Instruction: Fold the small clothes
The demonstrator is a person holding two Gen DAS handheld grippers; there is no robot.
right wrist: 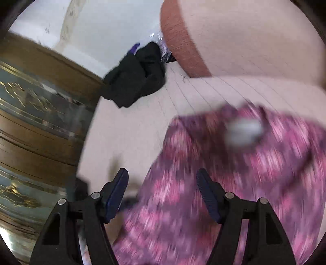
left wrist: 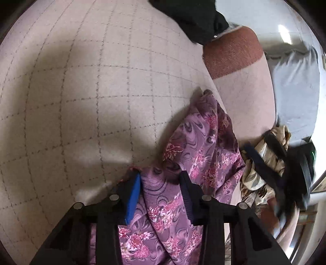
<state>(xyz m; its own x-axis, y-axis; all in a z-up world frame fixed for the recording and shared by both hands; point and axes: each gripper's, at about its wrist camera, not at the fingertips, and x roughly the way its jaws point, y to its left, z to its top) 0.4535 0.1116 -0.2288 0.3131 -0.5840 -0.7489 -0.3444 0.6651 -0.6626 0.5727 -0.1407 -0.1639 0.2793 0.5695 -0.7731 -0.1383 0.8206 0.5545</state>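
Note:
A purple cloth with pink flowers (left wrist: 195,146) lies rumpled on the beige checked cover (left wrist: 81,91). My left gripper (left wrist: 160,175) stands at the cloth's near edge, and a strip of the cloth runs up between its fingers. A gap shows between the pads, so I read the jaws as open. The right wrist view is blurred. There my right gripper (right wrist: 162,172) is open above the same purple cloth (right wrist: 244,173), nothing pinched. In the left wrist view the right gripper (left wrist: 258,140) shows blurred at the right edge, by a beige patterned cloth (left wrist: 262,167).
A black garment (right wrist: 136,81) lies bunched at the far edge of the cover (right wrist: 132,132); it shows again (left wrist: 193,18) in the left wrist view. A rust-red cushion (left wrist: 230,53) sits behind the cloth. Wooden furniture with glass panels (right wrist: 30,102) stands alongside.

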